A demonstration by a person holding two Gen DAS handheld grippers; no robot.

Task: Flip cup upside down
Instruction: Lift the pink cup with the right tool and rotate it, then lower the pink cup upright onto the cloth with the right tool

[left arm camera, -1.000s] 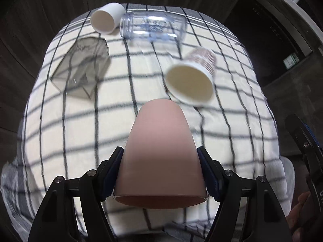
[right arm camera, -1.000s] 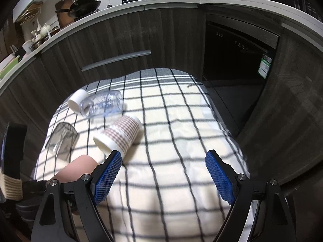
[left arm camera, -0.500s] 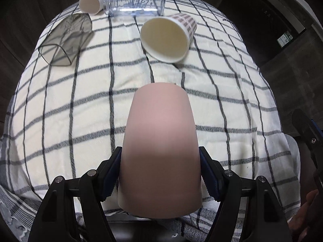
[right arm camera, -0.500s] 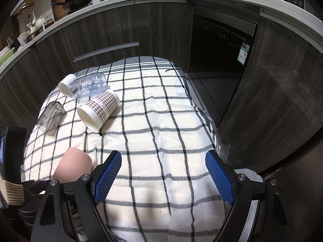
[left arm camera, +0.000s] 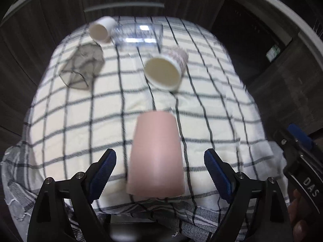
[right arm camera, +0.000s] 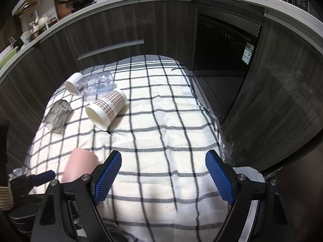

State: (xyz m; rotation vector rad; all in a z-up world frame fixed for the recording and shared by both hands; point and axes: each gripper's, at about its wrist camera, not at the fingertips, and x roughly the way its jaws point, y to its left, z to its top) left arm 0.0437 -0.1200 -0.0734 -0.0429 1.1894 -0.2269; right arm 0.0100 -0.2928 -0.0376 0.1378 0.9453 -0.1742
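A pink cup [left arm camera: 156, 155] stands upside down, base up, on the checked cloth near its front edge. My left gripper [left arm camera: 159, 171] is open, with a blue pad on each side of the cup and a gap to both. The cup also shows at the lower left of the right wrist view [right arm camera: 80, 166]. My right gripper [right arm camera: 163, 174] is open and empty above the cloth, to the right of the cup.
On the far part of the checked cloth [left arm camera: 80, 121] several cups lie on their sides: a patterned paper cup [left arm camera: 164, 70], a smoky grey cup [left arm camera: 82, 68], a small white cup [left arm camera: 102, 31] and a clear one [left arm camera: 139, 35]. Dark cabinets [right arm camera: 121, 26] stand behind.
My left gripper has opened and let go of the pink cup, which now stands on the cloth. The gripper has drawn back a little. The right gripper stays open.
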